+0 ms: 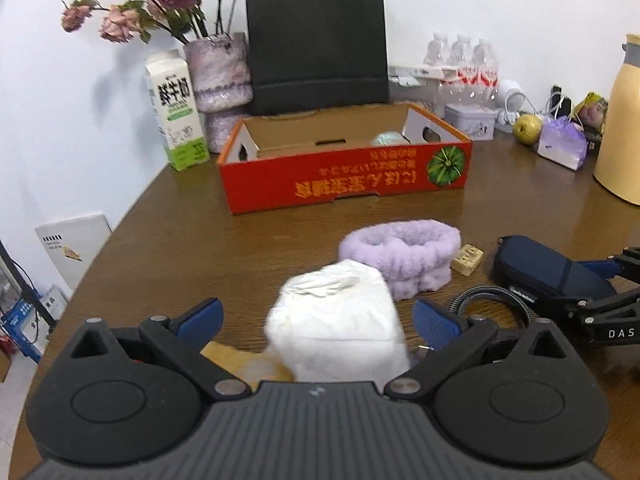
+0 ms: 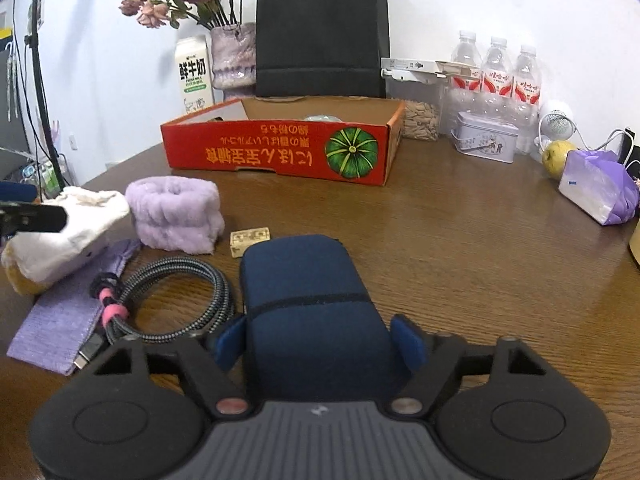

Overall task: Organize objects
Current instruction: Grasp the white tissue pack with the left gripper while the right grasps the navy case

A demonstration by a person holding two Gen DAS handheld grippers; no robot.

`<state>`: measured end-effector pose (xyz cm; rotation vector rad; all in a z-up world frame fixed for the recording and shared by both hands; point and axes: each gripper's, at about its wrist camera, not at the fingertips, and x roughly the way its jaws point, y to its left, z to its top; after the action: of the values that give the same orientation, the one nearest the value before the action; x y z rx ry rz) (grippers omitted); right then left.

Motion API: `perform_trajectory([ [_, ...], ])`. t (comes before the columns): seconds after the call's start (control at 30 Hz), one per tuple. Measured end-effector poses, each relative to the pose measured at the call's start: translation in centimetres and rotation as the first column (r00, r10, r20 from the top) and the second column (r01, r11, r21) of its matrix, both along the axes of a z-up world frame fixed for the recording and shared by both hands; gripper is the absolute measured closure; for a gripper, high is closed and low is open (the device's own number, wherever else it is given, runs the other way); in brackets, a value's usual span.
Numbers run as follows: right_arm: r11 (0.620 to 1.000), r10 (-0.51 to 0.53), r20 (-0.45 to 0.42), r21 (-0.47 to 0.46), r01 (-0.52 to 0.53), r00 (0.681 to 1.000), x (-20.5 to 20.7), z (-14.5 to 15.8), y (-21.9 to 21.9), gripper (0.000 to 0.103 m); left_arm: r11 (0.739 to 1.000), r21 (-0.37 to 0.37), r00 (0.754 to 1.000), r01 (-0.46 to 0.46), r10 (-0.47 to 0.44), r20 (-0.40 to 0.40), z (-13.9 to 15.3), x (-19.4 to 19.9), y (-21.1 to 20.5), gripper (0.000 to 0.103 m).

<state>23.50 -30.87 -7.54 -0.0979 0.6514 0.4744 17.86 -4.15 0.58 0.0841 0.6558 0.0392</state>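
"FRESH MILK" is printed on the milk carton [image 2: 194, 74] at upper left of the right wrist view. Lower in the frame, the right gripper [image 2: 316, 344] is seen closed on a navy pouch [image 2: 308, 300] on the bench [image 2: 460, 248]. In the left wrist view, the left gripper [image 1: 316, 316] is spread wide around a white cloth bundle [image 1: 336, 320], untouched; "DAS" is read at right.

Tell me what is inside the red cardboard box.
Inside the red cardboard box, a pale green rounded object sits near its right end. The front wall hides its lower part and most of the floor.
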Motion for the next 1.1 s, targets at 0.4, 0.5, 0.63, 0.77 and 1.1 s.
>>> perform_trajectory([
  [0.4,1.000,-0.020,0.026,-0.007,0.020,0.999,-0.5,0.2,0.1,0.034,0.997,0.076,0.997,-0.035,0.040,-0.072,-1.9,2.3,-1.7,0.000],
  [0.5,1.000,-0.021,0.027,-0.008,0.021,0.999,-0.5,0.2,0.1,0.034,0.995,0.068,0.995,-0.074,0.078,-0.056,-2.1,2.0,-1.3,0.000],
  [0.63,0.999,-0.043,0.055,-0.011,0.044,0.998,-0.8,0.4,0.0,0.036,0.996,0.033,0.996,-0.083,0.084,-0.039,-2.1,1.5,-0.9,0.015],
  [0.77,0.999,-0.053,0.065,-0.009,0.054,0.996,-1.0,0.5,-0.1,0.037,0.998,-0.001,0.998,-0.057,0.057,-0.027,-2.1,0.9,-0.9,0.030],
  [1.1,0.996,-0.085,0.119,-0.020,0.088,0.989,-2.2,0.8,0.4,0.040,0.998,-0.031,0.999,-0.045,0.046,0.025,-1.3,-0.7,-0.1,0.037],
])
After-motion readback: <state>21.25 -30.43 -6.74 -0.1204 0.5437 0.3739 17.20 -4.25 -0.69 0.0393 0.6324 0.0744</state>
